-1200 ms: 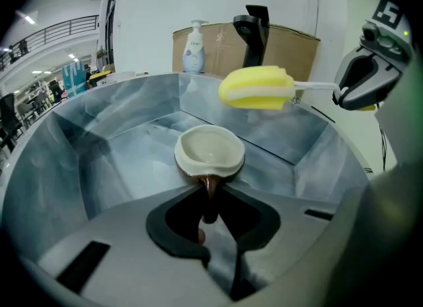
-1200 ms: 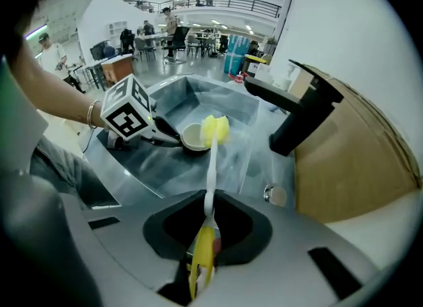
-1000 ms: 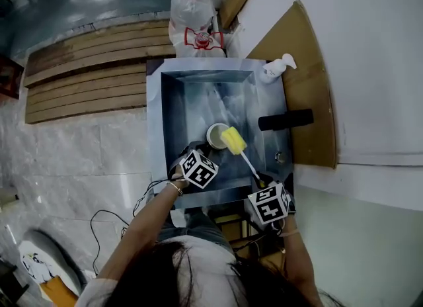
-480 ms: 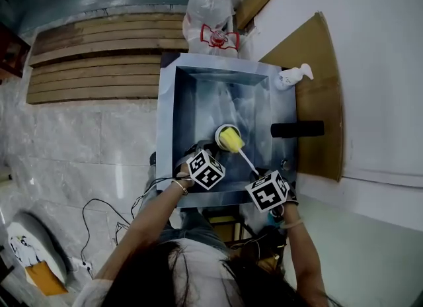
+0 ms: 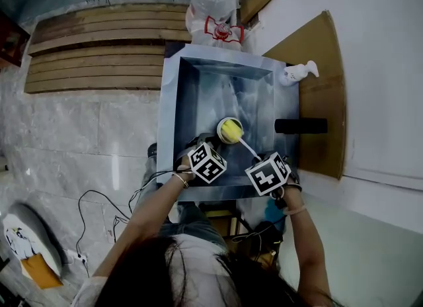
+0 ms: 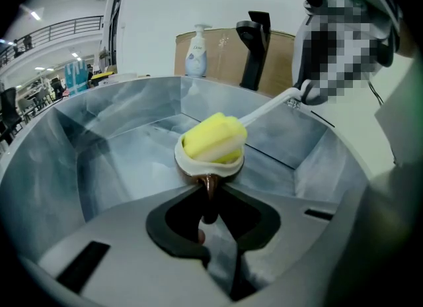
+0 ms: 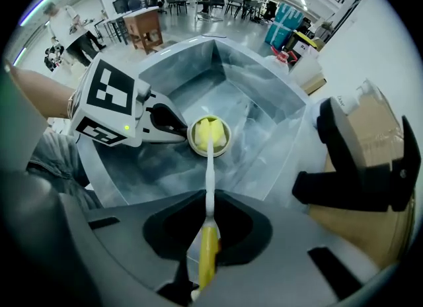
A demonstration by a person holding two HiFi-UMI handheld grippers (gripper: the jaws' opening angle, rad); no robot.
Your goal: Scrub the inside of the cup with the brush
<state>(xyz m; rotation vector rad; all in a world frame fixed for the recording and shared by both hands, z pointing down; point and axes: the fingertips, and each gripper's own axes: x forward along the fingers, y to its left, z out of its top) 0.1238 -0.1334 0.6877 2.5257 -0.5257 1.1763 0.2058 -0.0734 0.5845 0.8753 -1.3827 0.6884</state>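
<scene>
A white-rimmed cup [image 5: 229,130] is held over the steel sink [image 5: 173,100]. My left gripper [image 6: 210,200] is shut on the cup's brown handle [image 6: 209,190], and the cup [image 6: 209,162] stands just beyond the jaws. The brush's yellow sponge head [image 6: 213,138] sits in the cup's mouth. Its white shaft [image 7: 209,167] runs back to my right gripper [image 7: 207,236], which is shut on the yellow grip [image 7: 206,259]. In the head view the left gripper [image 5: 208,160] and right gripper [image 5: 268,172] are side by side at the sink's near edge.
A black faucet [image 5: 301,126] and a white soap dispenser [image 5: 297,72] stand on the sink's right rim, with cardboard [image 5: 324,94] behind them. Tied plastic bags [image 5: 217,11] lie beyond the sink. Wooden planks [image 5: 92,41] and cables [image 5: 99,200] lie on the floor to the left.
The sponge head has moved from lying across the cup's right rim down into the cup's mouth. Both grippers stay shut on the cup handle and the brush.
</scene>
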